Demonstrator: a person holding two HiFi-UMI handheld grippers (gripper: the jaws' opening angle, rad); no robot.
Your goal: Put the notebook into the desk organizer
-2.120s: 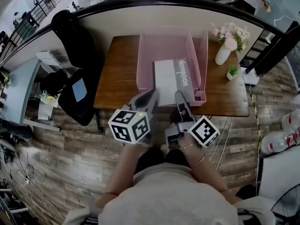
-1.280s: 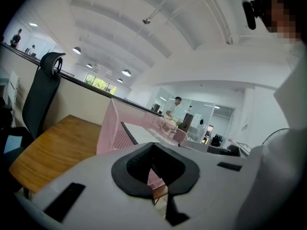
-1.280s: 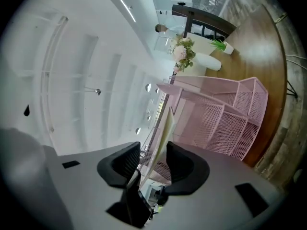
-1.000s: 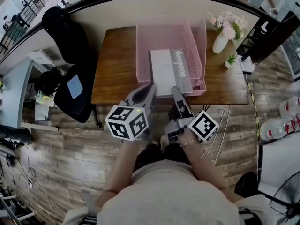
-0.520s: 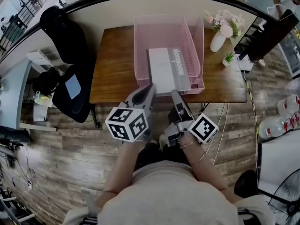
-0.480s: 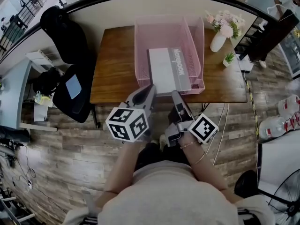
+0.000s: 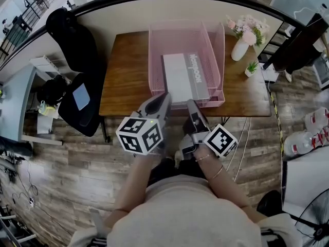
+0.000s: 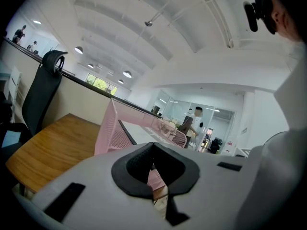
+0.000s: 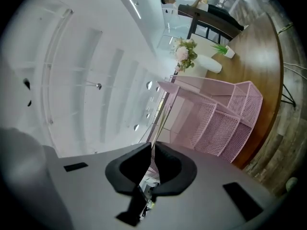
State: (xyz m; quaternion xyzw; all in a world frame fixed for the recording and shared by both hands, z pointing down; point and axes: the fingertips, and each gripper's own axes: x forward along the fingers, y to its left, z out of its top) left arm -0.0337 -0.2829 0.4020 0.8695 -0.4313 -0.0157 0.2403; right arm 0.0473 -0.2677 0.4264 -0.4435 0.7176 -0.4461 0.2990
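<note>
The brown wooden worktop stands against a curved wall, and a black office chair is parked off its left end, out of the way. A pink mesh desk organizer takes up the middle of the worktop. Its high walls run along the far end and both sides, and its open front faces the person, which is probably why anything loaded comes in from this side.

The notebook lies flat inside the organizer. Its long axis runs straight away from the person toward the far wall, and a grey printed band runs down its right side. Its near short end sits at the open front, about level with the front lip, so it looks to be in place, or a small push short of it.

Both tools hang just off the worktop's near edge, apart from the notebook. The left tool has its jaws pressed together with nothing between them. The right tool has just been closing its jaws, and its own view shows the pads almost meeting on nothing, so the notebook seems to have been let go.

A white vase of pink flowers and a tiny potted plant stand to the organizer's right, well clear of it
</note>
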